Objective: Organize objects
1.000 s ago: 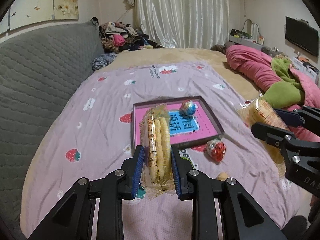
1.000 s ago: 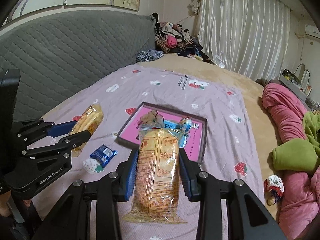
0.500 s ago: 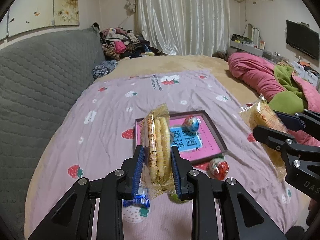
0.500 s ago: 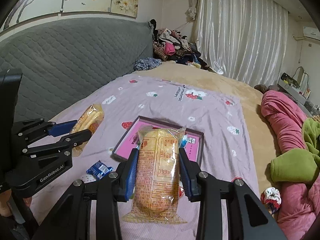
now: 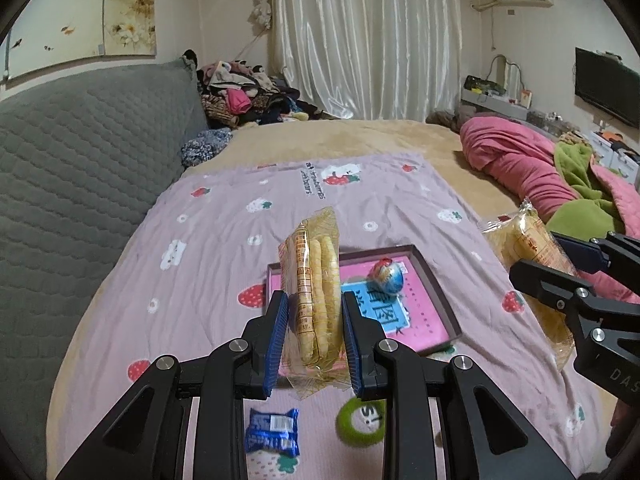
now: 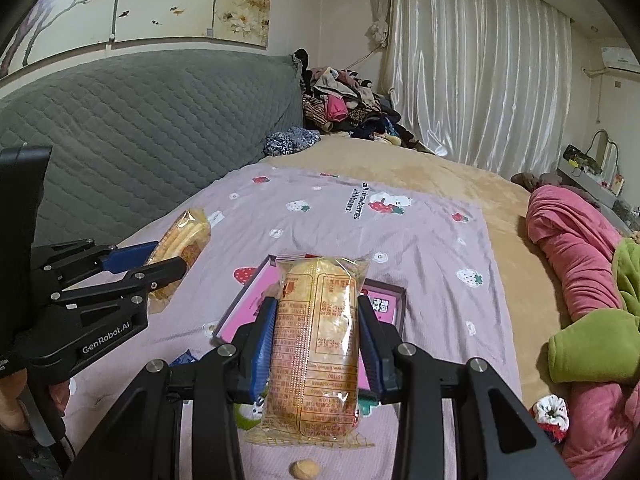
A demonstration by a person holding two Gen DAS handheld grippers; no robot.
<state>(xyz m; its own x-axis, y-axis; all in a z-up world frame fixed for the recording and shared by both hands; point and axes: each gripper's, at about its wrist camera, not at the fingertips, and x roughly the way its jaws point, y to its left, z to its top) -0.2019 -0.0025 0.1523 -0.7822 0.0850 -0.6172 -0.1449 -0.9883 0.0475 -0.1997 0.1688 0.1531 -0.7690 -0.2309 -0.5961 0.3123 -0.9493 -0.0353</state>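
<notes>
Now my left gripper (image 5: 314, 334) is closed on a cracker pack (image 5: 314, 280) turned on its edge, and I hold it in the air over the near end of the pink tray (image 5: 434, 288). My right gripper (image 6: 316, 338) squeezes a wider cracker pack (image 6: 316, 336) flat between its blue pads, also above the tray. A foil egg (image 5: 387, 277) lies inside the tray, and a blue packet (image 5: 272, 432) lies on the purple sheet (image 5: 224, 248) below.

two clear-wrapped cracker packs (image 5: 316, 292) (image 6: 316, 344) held upright above pink tray (image 5: 428, 320), foil egg (image 5: 387, 277) inside
</notes>
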